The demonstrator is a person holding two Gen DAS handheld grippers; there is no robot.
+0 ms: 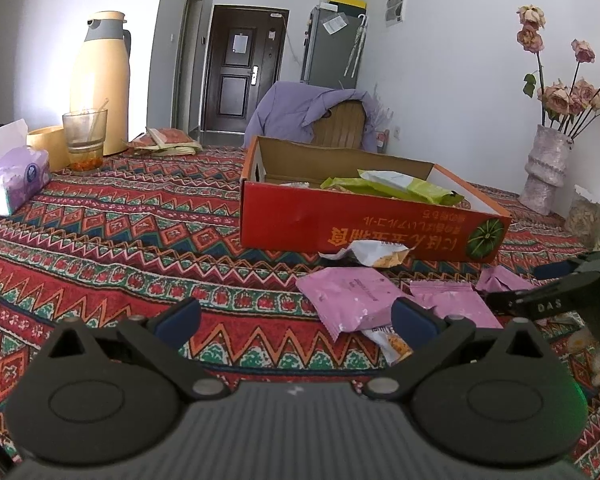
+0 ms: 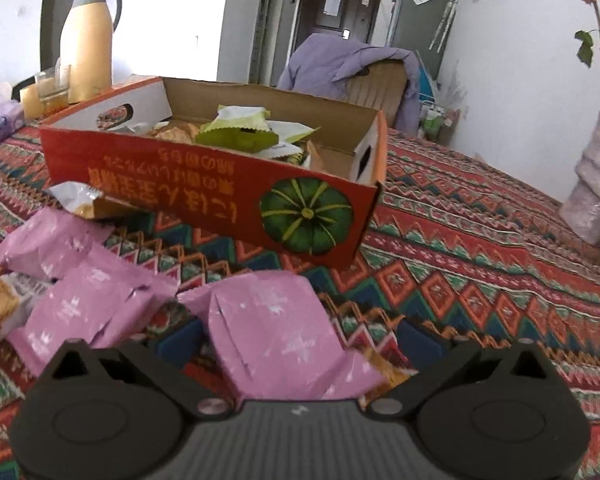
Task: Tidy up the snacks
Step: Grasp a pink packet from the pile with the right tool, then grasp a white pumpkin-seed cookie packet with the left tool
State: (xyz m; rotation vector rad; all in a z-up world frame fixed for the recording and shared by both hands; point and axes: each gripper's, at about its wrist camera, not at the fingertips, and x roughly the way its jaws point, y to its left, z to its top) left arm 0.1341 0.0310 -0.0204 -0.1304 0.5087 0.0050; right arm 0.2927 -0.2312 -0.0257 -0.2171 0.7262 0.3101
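A red cardboard box (image 1: 340,224) (image 2: 204,184) with a pumpkin picture stands open on the patterned tablecloth, with green snack packets (image 1: 404,190) (image 2: 240,132) inside. In front of it lie several pink packets (image 1: 348,296) (image 2: 76,308) and white-orange packets (image 1: 380,254) (image 2: 84,200). My left gripper (image 1: 296,314) is open over bare cloth, its right finger beside a pink packet. My right gripper (image 2: 300,336) is open with one pink packet (image 2: 268,328) lying between its fingers. One of that gripper's fingers (image 1: 512,298) shows at the right of the left wrist view.
At the far left stand a cream thermos (image 1: 100,80), a glass (image 1: 85,136) and a tissue box (image 1: 12,176). A vase of dried roses (image 1: 546,168) is at the right. A chair draped with a purple garment (image 1: 300,116) is behind the box.
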